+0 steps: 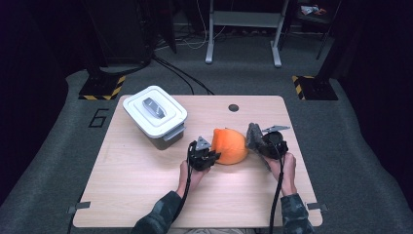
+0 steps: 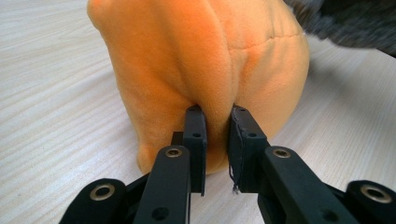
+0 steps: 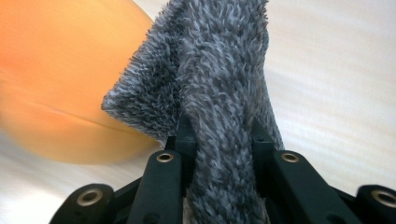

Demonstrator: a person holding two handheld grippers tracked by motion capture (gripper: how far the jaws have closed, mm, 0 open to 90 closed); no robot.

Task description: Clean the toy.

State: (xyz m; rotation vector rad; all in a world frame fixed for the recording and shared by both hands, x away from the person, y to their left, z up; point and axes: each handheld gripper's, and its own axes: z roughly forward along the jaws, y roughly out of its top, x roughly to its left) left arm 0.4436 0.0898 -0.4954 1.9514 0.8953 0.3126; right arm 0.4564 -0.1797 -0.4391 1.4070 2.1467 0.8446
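Two grippers at work on the table, both clenched. Left gripper pinches a fold of the orange plush toy; jaws nearly together w/ fabric between them. Right gripper clamps a grey fuzzy cloth; cloth stands up between the jaws and hides the pads.

High view: orange plush toy sits on the table approx. centre, slightly toward the right edge, resting on the surface. Left gripper touches its left side; grey fuzzy cloth is just beside its right side, contact cannot be confirmed. Right gripper is behind the cloth, nearer the right edge.

White lidded box w/ grey handle on the lid stands near the far left corner, well apart from the toy. Small dark hole in the tabletop by the far edge.
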